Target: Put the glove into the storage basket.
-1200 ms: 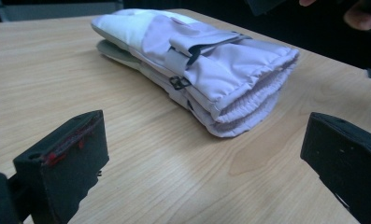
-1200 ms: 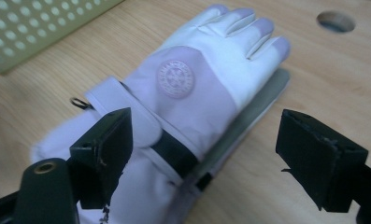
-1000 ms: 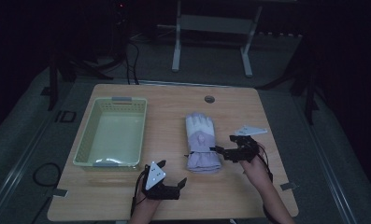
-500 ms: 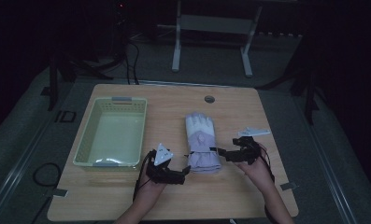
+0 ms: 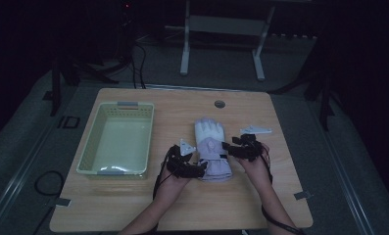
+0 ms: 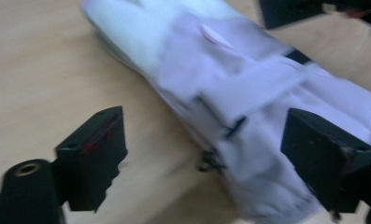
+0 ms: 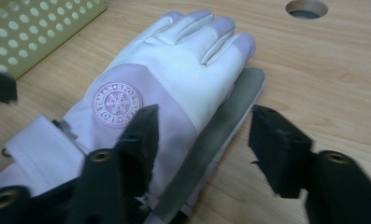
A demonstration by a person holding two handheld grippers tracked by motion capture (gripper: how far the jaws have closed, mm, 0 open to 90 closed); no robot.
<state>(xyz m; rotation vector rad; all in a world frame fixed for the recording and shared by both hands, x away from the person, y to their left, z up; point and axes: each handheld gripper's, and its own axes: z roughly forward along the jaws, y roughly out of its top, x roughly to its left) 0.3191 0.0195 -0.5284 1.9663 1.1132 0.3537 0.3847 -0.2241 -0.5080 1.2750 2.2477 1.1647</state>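
Lying flat near the middle of the table (image 5: 133,205), a white and pale lilac glove (image 5: 210,149) points its fingers toward twelve o'clock and its cuff toward six. In the right tool's view the glove (image 7: 174,79) shows a round embroidered snowflake badge (image 7: 117,103) on its back and a grey strip (image 7: 216,140) running along its edge at the side nearer that tool. The left tool (image 5: 186,166) sits at about eight o'clock of the glove, beside the cuff; its own view shows its jaws spread wide, one over bare wood and the other over the cuff fabric (image 6: 248,107), closing on nothing. The right tool (image 5: 241,148) is at about three o'clock of the glove, at its edge; its jaws are also spread, one over the lilac back of the glove and the other over the table beside the grey strip, gripping nothing. A pale green perforated basket (image 5: 91,147) stands well apart at nine o'clock of the glove. A round hole (image 5: 219,104) in the table lies at twelve o'clock, beyond the fingertips.
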